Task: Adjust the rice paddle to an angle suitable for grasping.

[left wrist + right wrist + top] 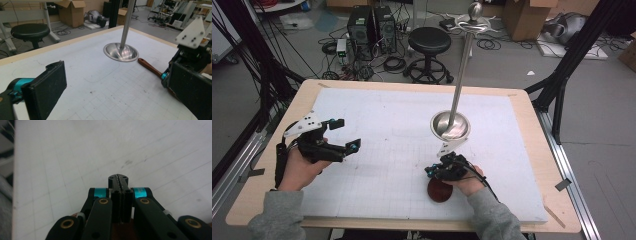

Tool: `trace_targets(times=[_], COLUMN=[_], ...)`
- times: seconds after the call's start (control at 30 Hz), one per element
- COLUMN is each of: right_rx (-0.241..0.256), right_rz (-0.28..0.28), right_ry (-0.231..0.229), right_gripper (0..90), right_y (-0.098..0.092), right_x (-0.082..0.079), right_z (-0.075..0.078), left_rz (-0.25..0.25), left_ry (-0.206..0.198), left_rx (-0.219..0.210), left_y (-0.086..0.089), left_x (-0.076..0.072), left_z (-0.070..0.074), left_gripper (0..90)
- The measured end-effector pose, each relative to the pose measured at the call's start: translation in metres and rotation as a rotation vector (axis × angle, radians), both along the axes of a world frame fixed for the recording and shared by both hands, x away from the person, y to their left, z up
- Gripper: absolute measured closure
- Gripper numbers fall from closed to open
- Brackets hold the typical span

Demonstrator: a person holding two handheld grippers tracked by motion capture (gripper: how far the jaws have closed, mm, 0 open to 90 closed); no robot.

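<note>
A metal stand with a dish-shaped base (451, 126) (121, 52) rises on a thin pole (463, 60) right of the board's middle. A brown wooden utensil lies near the front edge, its round head (441, 193) under the person's right hand. Its handle (149, 67) points toward the base. My right gripper (430, 172) (118, 178) hovers just over the utensil, jaws pressed together with nothing between them. Its grey plate (191, 32) shows in the left gripper view. My left gripper (347, 133) (113, 75) is held at the left, jaws wide apart and empty.
A white gridded board (392, 125) covers the wooden table (532, 150). Beyond the far edge stand a black stool (429, 40), computer towers (372, 25), cables and cardboard boxes (524, 17). Black frame legs (562, 75) flank the table.
</note>
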State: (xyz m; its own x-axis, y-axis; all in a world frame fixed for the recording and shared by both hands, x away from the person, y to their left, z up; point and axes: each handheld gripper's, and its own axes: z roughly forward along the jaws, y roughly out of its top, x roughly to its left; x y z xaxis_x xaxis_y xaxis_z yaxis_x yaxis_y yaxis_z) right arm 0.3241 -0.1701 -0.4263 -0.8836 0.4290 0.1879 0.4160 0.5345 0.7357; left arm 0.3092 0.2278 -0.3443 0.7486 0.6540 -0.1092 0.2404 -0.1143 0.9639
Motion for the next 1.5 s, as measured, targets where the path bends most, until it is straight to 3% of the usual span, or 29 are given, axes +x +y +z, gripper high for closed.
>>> trace_targets(times=[0.03, 0.3, 0.57, 0.7, 1.07, 1.5], right_rx=[0.018, 0.007, -0.037, -0.027, -0.095, -0.079], right_rz=[-0.016, -0.130, -0.165, -0.112, -0.138, -0.140], right_ry=[-0.003, -0.044, -0.053, -0.089, -0.064, -0.072], right_gripper=[89.8, 89.8, 89.8, 89.8, 89.8, 89.8], right_y=[-0.006, -0.050, -0.078, -0.078, -0.070, -0.064], right_x=[0.001, 0.013, 0.026, 0.031, 0.041, 0.045], right_z=[0.004, 0.013, 0.004, -0.002, -0.016, -0.017], left_rz=[0.000, -0.005, -0.007, -0.009, 0.010, 0.010], left_ry=[0.000, 0.006, 0.005, 0.006, 0.003, -0.005], left_rx=[0.000, 0.006, 0.010, 0.011, 0.001, 0.016], left_y=[0.000, -0.002, -0.002, -0.003, 0.004, 0.003], left_x=[0.000, 0.002, 0.001, 0.001, -0.001, -0.004], left_z=[0.000, -0.002, -0.001, -0.002, 0.000, -0.001], left_gripper=[2.7, 2.7, 2.7, 2.7, 2.7, 2.7])
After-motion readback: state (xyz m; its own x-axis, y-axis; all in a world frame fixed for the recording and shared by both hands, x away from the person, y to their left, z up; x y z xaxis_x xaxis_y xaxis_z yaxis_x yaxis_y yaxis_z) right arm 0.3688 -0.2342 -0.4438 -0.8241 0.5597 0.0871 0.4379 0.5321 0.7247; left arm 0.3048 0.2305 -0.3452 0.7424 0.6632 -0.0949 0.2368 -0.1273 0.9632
